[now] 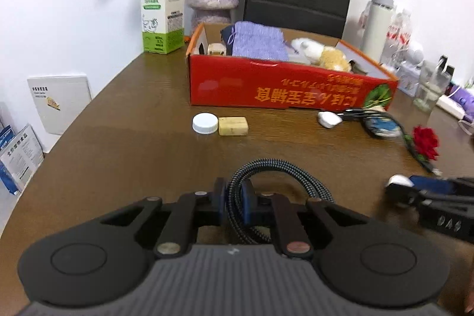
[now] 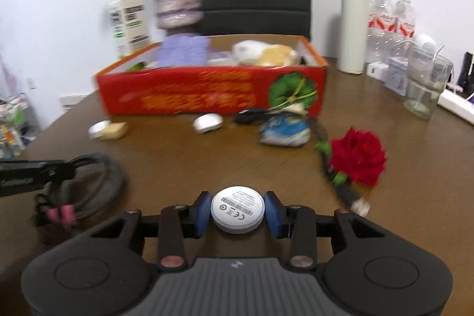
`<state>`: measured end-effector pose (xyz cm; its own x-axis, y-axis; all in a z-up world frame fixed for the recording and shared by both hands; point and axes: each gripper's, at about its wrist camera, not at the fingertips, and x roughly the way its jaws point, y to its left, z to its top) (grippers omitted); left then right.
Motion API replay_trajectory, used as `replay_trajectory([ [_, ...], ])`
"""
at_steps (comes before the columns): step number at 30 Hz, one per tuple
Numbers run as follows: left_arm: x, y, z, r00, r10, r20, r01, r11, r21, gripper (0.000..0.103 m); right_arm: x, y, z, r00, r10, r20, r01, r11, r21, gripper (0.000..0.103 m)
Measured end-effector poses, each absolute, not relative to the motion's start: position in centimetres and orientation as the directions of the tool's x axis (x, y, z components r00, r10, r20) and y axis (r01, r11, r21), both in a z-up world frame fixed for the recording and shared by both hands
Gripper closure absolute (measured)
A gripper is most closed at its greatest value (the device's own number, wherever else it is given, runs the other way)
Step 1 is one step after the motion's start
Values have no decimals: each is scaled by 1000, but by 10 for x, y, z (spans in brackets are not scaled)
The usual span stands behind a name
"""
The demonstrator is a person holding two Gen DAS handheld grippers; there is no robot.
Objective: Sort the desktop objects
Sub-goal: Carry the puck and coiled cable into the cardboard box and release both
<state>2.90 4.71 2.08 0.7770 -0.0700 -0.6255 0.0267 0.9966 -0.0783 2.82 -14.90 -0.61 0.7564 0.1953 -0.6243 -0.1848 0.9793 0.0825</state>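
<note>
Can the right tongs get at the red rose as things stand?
Probably not yet: the right tongs are shut on the white round puck. The table between them and the red rose looks free, so once the puck is dropped it seems reachable.

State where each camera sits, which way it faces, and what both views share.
Left wrist: on the left hand-held gripper, looking forward and down across the table; its pads pinch a braided cable.
Right wrist: on the right hand-held gripper, same facing; its pads flank a white disc.
Shared: red box, rose, and each other's gripper.
</note>
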Motion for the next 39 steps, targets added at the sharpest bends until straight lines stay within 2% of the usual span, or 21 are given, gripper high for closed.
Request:
replay_trajectory([
  [4,1,46,50,819,-105,-565,55,993,-105,91,2,-146,16,780,230,-582,-224,971,82,65],
  [8,-7,41,81,868,-113,-484,83,993,-84,93,-14,-153,51,835,251,-490,-232,967,101,65],
  [10,-1,40,93,884,-119,-451,94,993,-77,93,-17,-158,64,858,268,-439,-241,963,116,65],
  [14,23,37,119,913,-100,-395,94,995,-36,94,-1,-161,83,886,248,-393,-223,969,109,65],
  [17,54,39,144,926,-132,-354,121,991,-52,94,21,-164,98,893,274,-356,-240,961,139,65],
  [21,127,47,165,901,-204,-384,150,975,-164,94,76,-156,115,873,338,-351,-285,939,194,65],
  [23,170,47,156,897,-190,-399,123,975,-187,95,116,-156,114,825,437,-358,-331,887,321,65],
  [25,212,49,136,868,-170,-467,87,977,-194,95,152,-149,111,798,445,-406,-299,878,374,65],
  [27,250,47,113,831,-119,-544,9,980,-200,95,181,-136,107,793,411,-450,-262,897,357,65],
  [29,271,45,91,784,-62,-617,-26,991,-133,95,208,-120,98,769,385,-511,-242,915,324,65],
  [31,271,44,78,764,-42,-644,-17,996,-85,89,229,-107,85,733,364,-575,-230,928,294,65],
  [32,267,44,75,761,-51,-647,4,997,-73,80,237,-100,77,713,356,-604,-233,933,274,65],
  [33,264,45,74,760,-54,-648,16,998,-64,70,243,-94,69,699,344,-627,-234,939,254,65],
  [34,260,47,76,765,-46,-642,15,998,-54,49,248,-89,63,691,331,-642,-231,943,238,64],
  [35,255,50,80,777,-36,-629,8,999,-47,40,254,-87,56,684,313,-659,-215,950,227,57],
  [37,240,62,91,798,-19,-602,-14,999,-51,38,258,-88,50,667,281,-690,-171,959,224,47],
  [39,227,73,101,803,-17,-596,-38,996,-79,25,251,-97,53,682,292,-671,-152,953,261,44],
])
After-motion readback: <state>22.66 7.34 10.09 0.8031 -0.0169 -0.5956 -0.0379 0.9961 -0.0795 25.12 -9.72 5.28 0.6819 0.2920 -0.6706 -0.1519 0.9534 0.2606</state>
